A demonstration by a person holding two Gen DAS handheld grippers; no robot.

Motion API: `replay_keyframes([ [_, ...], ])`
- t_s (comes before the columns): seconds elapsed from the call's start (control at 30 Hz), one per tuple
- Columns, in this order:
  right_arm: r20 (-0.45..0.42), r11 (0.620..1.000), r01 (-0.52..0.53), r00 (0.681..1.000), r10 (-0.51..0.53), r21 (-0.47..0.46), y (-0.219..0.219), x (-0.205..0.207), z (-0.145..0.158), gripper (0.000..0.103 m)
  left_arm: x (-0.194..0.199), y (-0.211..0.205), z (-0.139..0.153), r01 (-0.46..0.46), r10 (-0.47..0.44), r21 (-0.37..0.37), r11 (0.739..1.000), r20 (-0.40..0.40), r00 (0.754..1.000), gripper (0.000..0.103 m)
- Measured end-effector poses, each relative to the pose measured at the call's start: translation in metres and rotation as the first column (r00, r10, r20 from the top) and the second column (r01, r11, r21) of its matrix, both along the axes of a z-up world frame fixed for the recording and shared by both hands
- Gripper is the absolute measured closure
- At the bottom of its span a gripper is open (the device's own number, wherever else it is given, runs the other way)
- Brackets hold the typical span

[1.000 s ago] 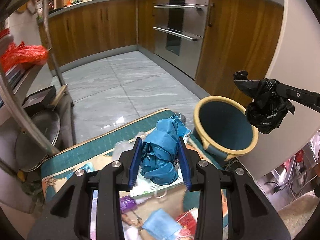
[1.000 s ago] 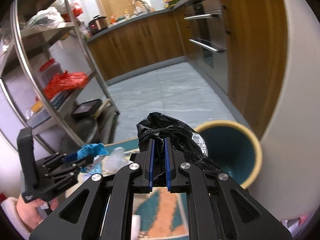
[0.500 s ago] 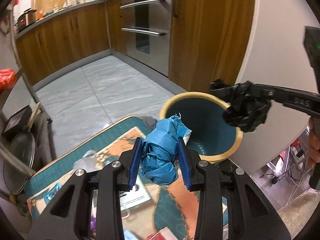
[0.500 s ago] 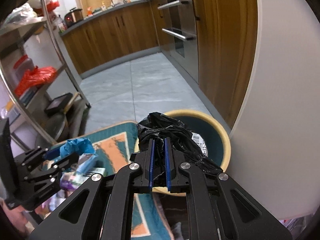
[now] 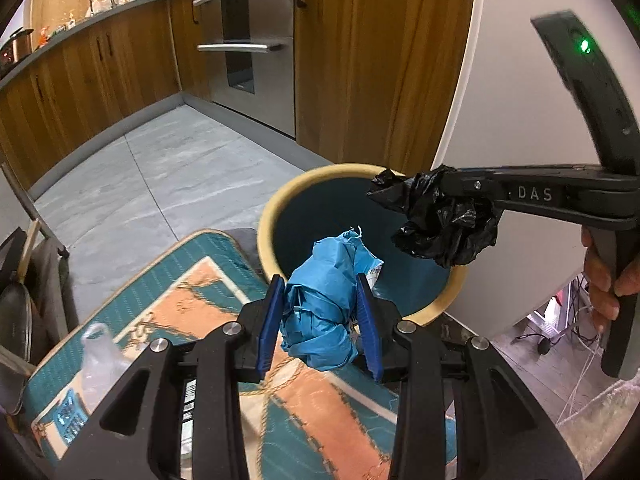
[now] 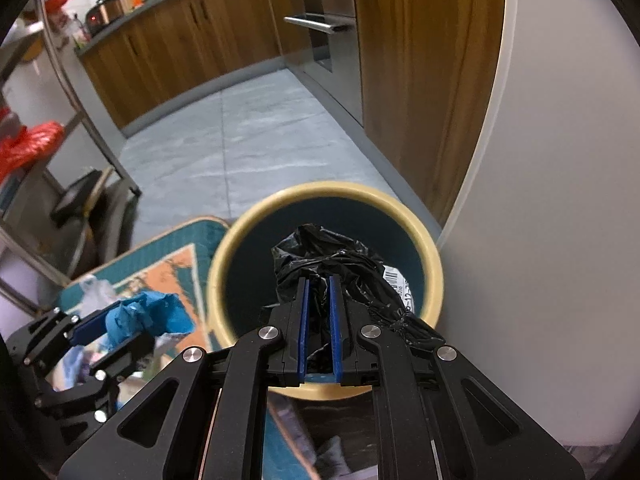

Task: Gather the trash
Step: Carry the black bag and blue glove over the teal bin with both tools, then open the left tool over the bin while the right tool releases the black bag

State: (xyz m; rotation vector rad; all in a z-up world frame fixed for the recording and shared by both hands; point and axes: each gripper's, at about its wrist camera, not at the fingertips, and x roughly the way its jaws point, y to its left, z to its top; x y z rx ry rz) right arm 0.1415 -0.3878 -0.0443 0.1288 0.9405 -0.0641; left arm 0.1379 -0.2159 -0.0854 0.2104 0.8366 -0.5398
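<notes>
Bin [image 6: 320, 194] floor hidden; label [image 6: 396, 280] unreadable

A crumpled blue wad [image 5: 324, 304] hangs at the near rim of the open, yellow-rimmed bin [image 5: 280, 204]; a crumpled black bag [image 5: 444, 220] hangs above its teal mouth.

Dim indoor light, fisheye-warped edges

the bin [image 5: 276, 216] has a cream rim and dark teal inside. the wad [image 5: 324, 308] is bright blue, the bag [image 5: 444, 220] glossy black. at 7 o'clock the rug [image 5: 192, 280] shows teal and orange patterning.
</notes>
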Motion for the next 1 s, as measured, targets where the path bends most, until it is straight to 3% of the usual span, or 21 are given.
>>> replay_keyframes([
  [0.7,0.04,0.999,0.05,0.998,-0.049,-0.023,-0.015,0.002,-0.005,0.092,0.026,-0.051,-0.038,0.018,-0.018,0.006,1.0,-0.004,1.0,0.065],
  [1.0,0.025,0.996,0.093,0.995,-0.093,0.017,-0.026,0.004,-0.01,0.092,0.024,-0.047,-0.038,-0.004,0.004,0.013,1.0,0.004,1.0,0.045],
])
